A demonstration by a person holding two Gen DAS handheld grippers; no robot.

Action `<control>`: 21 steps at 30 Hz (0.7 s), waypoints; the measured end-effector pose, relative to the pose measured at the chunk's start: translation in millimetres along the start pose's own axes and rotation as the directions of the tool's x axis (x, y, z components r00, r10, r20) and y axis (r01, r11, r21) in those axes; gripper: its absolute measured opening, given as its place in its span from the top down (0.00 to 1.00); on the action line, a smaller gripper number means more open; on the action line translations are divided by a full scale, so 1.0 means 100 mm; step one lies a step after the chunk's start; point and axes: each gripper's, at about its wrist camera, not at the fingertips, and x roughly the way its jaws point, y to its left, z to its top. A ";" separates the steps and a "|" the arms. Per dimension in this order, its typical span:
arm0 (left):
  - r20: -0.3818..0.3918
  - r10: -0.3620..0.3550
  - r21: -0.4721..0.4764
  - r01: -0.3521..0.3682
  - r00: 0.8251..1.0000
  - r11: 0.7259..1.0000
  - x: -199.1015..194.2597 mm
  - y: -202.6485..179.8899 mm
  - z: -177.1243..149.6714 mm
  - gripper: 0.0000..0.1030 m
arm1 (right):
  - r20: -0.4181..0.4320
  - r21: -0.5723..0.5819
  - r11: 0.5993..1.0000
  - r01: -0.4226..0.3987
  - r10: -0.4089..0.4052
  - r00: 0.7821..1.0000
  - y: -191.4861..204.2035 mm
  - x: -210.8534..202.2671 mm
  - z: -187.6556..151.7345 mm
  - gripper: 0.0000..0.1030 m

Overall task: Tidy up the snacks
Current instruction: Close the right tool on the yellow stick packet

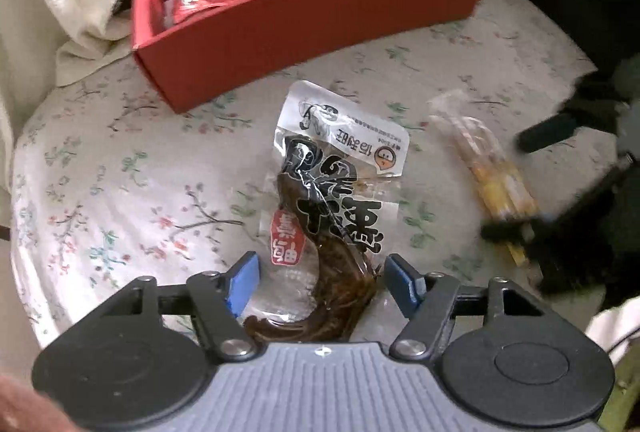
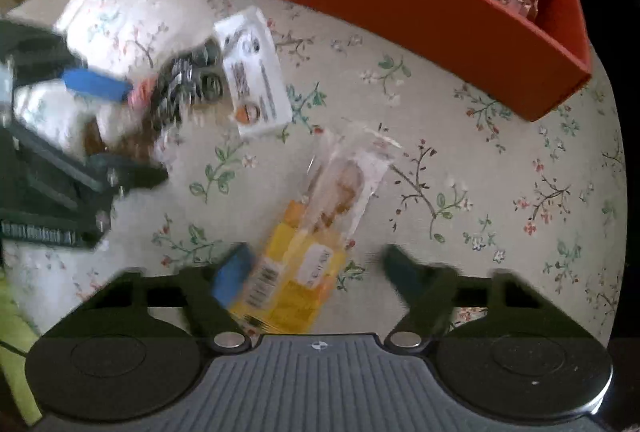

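Two packets loose on the cloth, both my grippers straddling one each.

Left gripper (image 1: pixel 320 280) part open around dark packet (image 1: pixel 332 199), pads clear; right gripper (image 2: pixel 316 272) part open over yellow packet (image 2: pixel 320 232), left pad touching, grip unclear. Red box (image 1: pixel 304 31) beyond, several packs inside; open floral cloth (image 1: pixel 120 171) around.

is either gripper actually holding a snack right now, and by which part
Neither clearly grips. The left gripper straddles the bottom end of the dark snack packet, pads apart from it. The right gripper straddles the yellow end of the yellow snack pack; blur hides contact.
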 end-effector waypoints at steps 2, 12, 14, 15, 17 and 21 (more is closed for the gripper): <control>0.013 -0.044 -0.040 0.044 0.999 0.998 -0.05 0.04 0.00 0.43 | 0.007 0.052 0.998 -0.030 0.030 1.000 -0.12 -0.07 0.01 0.58; 0.123 -0.051 -0.197 0.075 0.991 0.977 -0.30 0.19 0.17 0.43 | 0.119 0.142 0.985 -0.100 0.083 0.989 -0.40 -0.34 -0.10 0.64; 0.152 -0.047 -0.201 0.077 0.987 0.977 -0.36 0.19 0.20 0.43 | 0.166 0.148 0.983 -0.112 0.087 0.982 -0.44 -0.47 -0.08 0.65; 0.161 -0.046 -0.203 0.079 0.986 0.976 -0.37 0.19 0.22 0.43 | 0.181 0.153 0.981 -0.121 0.093 0.979 -0.46 -0.52 -0.07 0.65; 0.171 -0.047 -0.206 0.082 0.984 0.975 -0.39 0.19 0.25 0.43 | 0.186 0.156 0.980 -0.123 0.093 0.978 -0.51 -0.55 -0.08 0.66; 0.182 -0.046 -0.203 0.083 0.982 0.976 -0.41 0.18 0.27 0.42 | 0.192 0.154 0.980 -0.125 0.095 0.977 -0.54 -0.59 -0.11 0.67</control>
